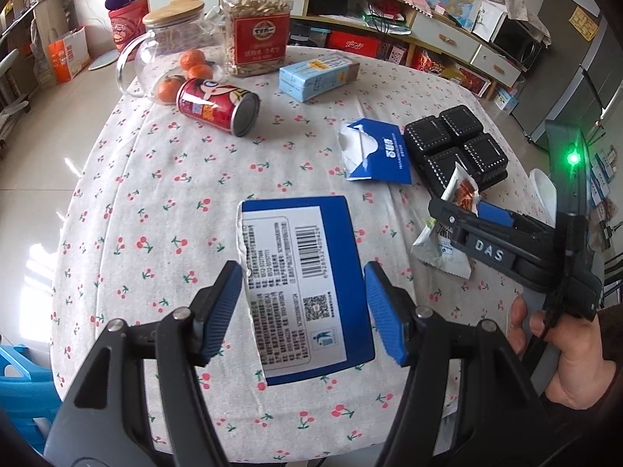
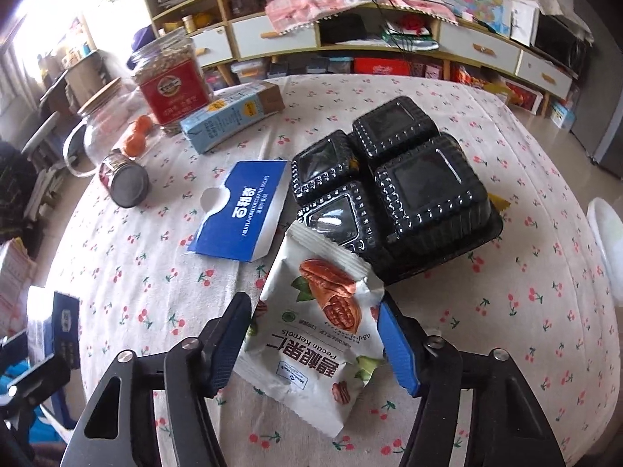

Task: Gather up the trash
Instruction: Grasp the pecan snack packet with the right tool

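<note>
Claws work both sides of the cherry-print cloth counter [image 1: 163, 179]. Left claw [image 1: 303, 307] is spread around a flat blue cardboard box with a white barcode label [image 1: 300, 272], pads beside its edges. Right claw [image 2: 311, 334] is spread around a white pecan-kernel snack packet [image 2: 311, 334] lying just beside a black plastic four-cell tray [image 2: 393, 194]. A torn blue biscuit carton [image 2: 241, 210] lies near it.

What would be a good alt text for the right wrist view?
The open right gripper straddles a white pecan kernel packet lying on the cherry-print tablecloth. Behind it sit a black four-cell plastic tray and a torn blue cardboard box.
</note>
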`<control>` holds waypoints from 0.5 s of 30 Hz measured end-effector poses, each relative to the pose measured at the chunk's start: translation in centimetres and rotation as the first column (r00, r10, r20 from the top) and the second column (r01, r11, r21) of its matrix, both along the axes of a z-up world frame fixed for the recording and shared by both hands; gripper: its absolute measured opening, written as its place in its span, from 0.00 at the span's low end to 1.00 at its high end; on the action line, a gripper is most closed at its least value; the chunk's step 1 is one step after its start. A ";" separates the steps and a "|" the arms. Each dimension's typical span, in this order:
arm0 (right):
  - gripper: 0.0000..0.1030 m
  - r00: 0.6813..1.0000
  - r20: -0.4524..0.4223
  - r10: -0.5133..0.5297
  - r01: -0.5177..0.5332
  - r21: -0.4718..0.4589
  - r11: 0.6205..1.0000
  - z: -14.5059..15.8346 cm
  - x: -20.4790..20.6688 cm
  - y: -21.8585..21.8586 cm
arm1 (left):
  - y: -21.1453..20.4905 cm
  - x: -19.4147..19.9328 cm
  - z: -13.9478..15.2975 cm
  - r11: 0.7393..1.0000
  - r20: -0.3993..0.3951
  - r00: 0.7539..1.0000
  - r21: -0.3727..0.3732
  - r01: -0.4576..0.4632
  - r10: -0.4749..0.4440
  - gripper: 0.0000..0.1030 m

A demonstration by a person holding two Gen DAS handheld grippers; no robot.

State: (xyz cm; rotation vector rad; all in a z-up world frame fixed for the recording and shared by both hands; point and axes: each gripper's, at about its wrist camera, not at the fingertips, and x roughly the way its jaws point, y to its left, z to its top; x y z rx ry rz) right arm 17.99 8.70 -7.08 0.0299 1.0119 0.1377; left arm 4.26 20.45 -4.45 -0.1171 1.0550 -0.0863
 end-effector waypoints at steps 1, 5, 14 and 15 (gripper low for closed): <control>0.64 1.000 0.000 0.003 -0.003 0.005 1.000 0.2 -0.2 -0.2 | -0.2 0.1 0.1 1.000 0.000 1.000 0.001 0.002 -0.002 0.64; 0.64 1.000 0.018 0.010 -0.010 0.022 1.000 1.5 -1.0 -1.4 | -1.0 0.4 0.4 1.000 0.002 1.000 0.003 0.010 -0.010 0.64; 0.64 0.998 0.059 -0.017 0.014 0.051 0.999 4.3 -2.7 -5.9 | -4.7 1.2 1.4 0.998 0.019 0.998 0.023 0.058 -0.058 0.64; 0.64 0.998 0.061 -0.022 0.018 0.052 0.998 4.6 -2.8 -6.6 | -5.4 1.3 1.5 0.997 0.021 0.998 0.027 0.066 -0.067 0.64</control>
